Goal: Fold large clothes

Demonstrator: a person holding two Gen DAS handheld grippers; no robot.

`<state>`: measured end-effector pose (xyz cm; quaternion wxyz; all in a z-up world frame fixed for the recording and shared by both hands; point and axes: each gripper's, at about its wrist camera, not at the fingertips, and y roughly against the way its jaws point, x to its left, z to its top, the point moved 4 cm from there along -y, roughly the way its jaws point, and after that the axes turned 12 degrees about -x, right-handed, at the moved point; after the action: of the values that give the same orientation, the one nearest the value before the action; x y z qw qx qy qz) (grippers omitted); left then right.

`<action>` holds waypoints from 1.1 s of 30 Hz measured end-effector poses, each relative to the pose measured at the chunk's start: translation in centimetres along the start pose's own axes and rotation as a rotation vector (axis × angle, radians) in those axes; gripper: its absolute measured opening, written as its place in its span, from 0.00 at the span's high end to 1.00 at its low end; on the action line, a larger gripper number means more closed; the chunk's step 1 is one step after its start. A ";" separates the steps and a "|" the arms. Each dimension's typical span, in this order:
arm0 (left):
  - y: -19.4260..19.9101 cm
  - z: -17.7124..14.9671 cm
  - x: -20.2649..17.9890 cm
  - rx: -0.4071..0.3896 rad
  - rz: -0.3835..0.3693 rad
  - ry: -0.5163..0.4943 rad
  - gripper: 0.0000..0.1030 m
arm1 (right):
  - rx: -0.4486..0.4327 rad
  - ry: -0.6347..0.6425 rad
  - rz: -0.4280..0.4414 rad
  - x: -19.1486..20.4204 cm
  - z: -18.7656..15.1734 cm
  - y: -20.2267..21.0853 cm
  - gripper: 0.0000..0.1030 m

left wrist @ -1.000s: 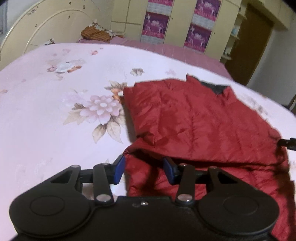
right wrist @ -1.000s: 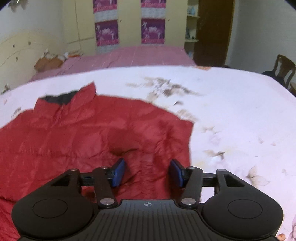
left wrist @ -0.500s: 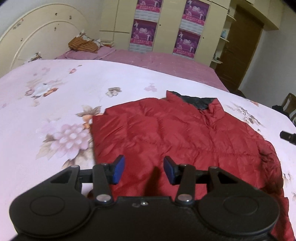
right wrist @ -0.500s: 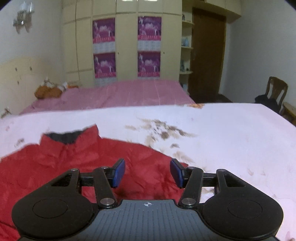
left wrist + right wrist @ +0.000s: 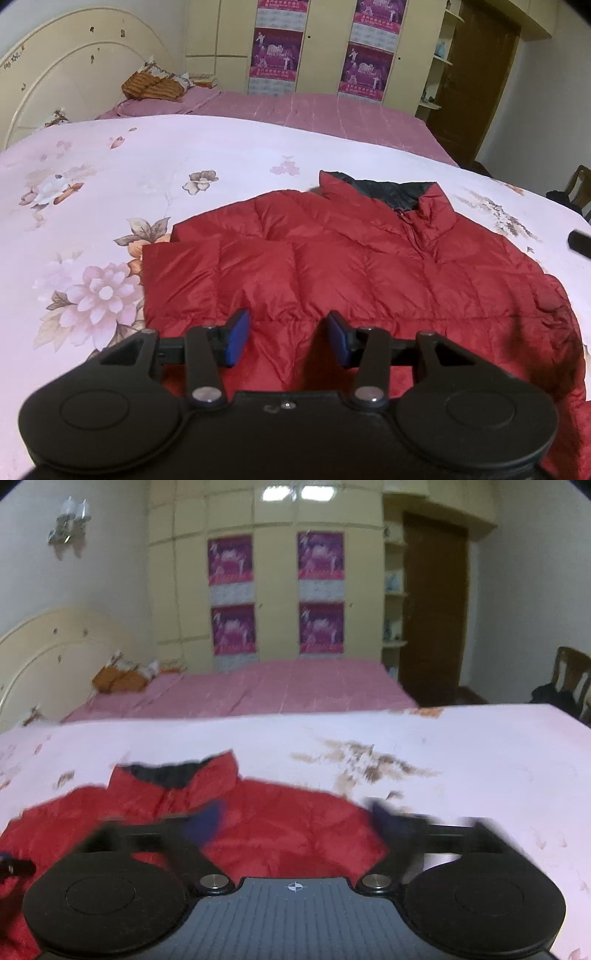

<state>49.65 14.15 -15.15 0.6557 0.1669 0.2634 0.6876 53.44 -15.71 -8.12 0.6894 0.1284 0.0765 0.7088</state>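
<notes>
Across the centre and lower right of the left wrist frame, the red jacket lies flat on the floral bedspread, its collar toward the top. The left gripper hovers wide and empty over the hem, so the long axis runs away from it. The right gripper, blurred, looks wide too, near the jacket's right edge.

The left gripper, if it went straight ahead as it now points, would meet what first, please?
Probably the red down jacket: the left gripper has open, empty jaws aimed over its quilted body, though depth is unclear.
</notes>
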 end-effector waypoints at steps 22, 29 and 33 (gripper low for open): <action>-2.2 -0.3 -0.3 -0.024 0.010 -0.028 0.52 | 0.238 0.137 0.145 4.5 -6.1 -4.5 0.46; -3.2 -1.0 -0.6 -0.039 0.034 -0.063 0.50 | 0.246 0.233 0.064 1.2 -7.4 -6.6 0.45; -2.9 -0.8 -0.5 -0.044 0.030 -0.057 0.50 | 0.236 0.180 0.025 -1.7 -6.0 -4.9 0.45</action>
<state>51.59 13.55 -17.37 0.6561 0.1758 0.2267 0.6980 56.47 -16.79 -15.39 0.6510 0.1453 0.2193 0.7120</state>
